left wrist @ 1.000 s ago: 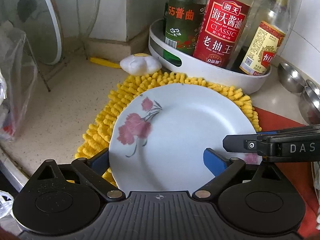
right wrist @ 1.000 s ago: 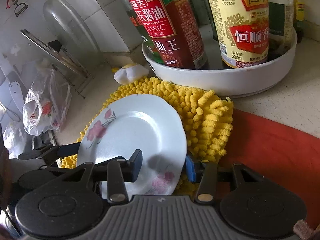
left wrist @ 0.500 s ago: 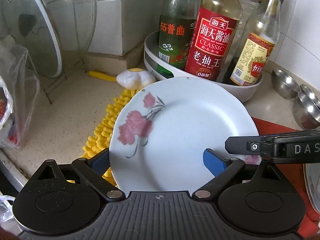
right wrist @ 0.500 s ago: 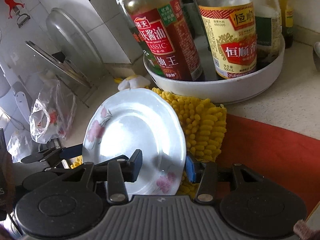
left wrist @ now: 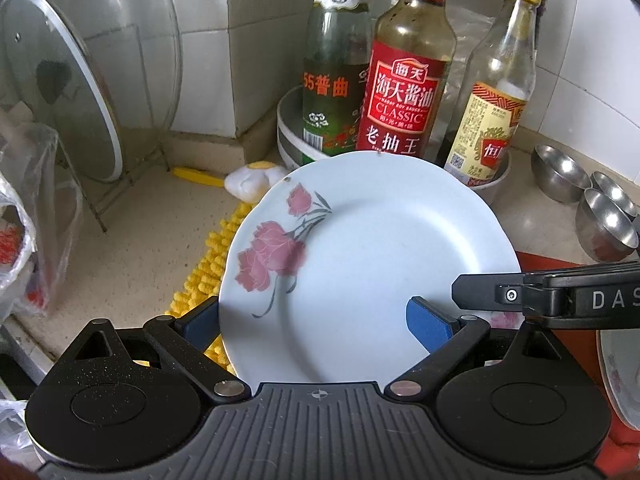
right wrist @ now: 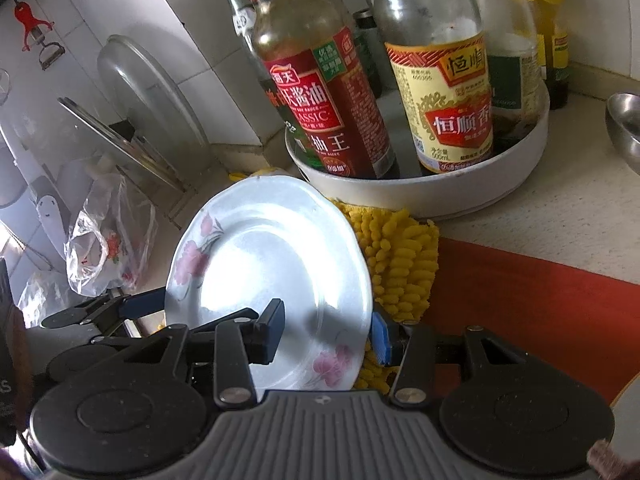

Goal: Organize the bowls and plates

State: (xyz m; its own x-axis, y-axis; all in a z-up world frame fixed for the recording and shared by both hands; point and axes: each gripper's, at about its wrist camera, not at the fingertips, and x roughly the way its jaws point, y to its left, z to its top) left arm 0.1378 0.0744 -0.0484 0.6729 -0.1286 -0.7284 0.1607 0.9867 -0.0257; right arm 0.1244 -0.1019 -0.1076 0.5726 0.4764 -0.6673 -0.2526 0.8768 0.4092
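A white plate (left wrist: pixel 372 264) with pink flowers hangs tilted above the yellow noodle mat (left wrist: pixel 212 264), held from two sides. My left gripper (left wrist: pixel 312 322) stands wide across its near rim, the left pad under the edge and the right pad on top of the dish. In the right wrist view the same plate (right wrist: pixel 272 264) sits in my right gripper (right wrist: pixel 326 336), one finger on its face and the other behind its right rim. The right gripper's finger (left wrist: pixel 540 296) reaches in from the right. The rim of a second flowered plate (left wrist: pixel 620 376) shows at the far right.
A white round tray (right wrist: pixel 480 192) with several tall sauce bottles stands just behind the plate. Steel bowls (left wrist: pixel 560 174) sit at the right. Glass lids (left wrist: pixel 60 92) lean in a rack at the left, beside a plastic bag (left wrist: pixel 24 240). A red mat (right wrist: pixel 540 312) covers the counter at the right.
Both grippers have risen with the plate between them. The plate has come up off the yellow mat and now covers the front of the bottle tray.
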